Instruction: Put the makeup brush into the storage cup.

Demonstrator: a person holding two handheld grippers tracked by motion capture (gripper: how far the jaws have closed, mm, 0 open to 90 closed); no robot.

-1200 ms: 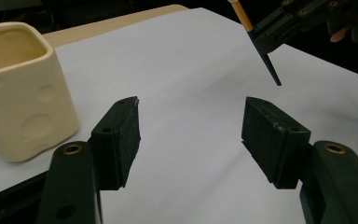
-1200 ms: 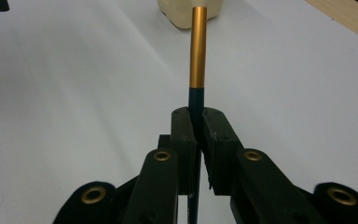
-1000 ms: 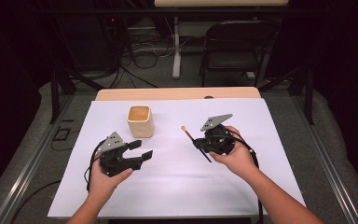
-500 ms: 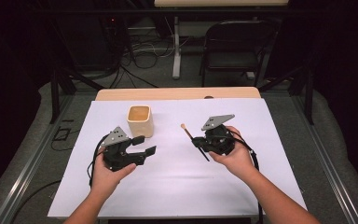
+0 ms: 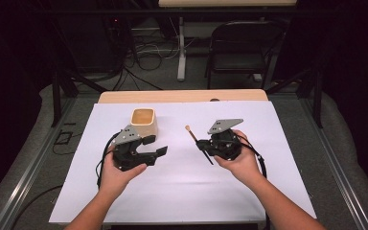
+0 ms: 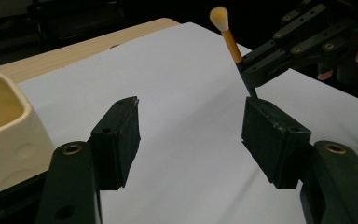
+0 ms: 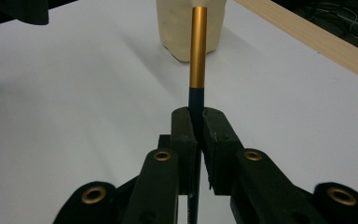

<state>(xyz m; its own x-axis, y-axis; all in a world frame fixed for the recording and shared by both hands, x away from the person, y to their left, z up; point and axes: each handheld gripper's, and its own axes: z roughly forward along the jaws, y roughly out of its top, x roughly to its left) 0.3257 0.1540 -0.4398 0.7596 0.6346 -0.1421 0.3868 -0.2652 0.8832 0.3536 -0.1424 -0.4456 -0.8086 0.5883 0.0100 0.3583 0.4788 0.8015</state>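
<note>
A small makeup brush [image 5: 192, 135] with a gold ferrule, dark handle and pale bristle tip is held above the white sheet. My right gripper [image 5: 202, 144] is shut on its handle. In the right gripper view the brush [image 7: 198, 46] rises straight out of the shut right gripper [image 7: 196, 123] towards the cream cup [image 7: 177, 28]. That cream cup [image 5: 143, 122] stands at the back left of the sheet. Just in front of it my left gripper [image 5: 155, 146] stands open with nothing between its fingers. The left gripper [image 6: 193, 135] looks towards the brush [image 6: 228, 37], with the cup [image 6: 4, 126] at its left.
A white sheet [image 5: 182, 191] covers the table, and a wooden edge [image 5: 182, 96] shows at the back. A folding chair [image 5: 239, 43] and cables stand on the floor beyond the table. Grey padding [image 5: 38, 158] runs along both sides.
My left gripper has moved away from the person and a little to the right, closer to the cup. The right gripper and the brush have kept still.
</note>
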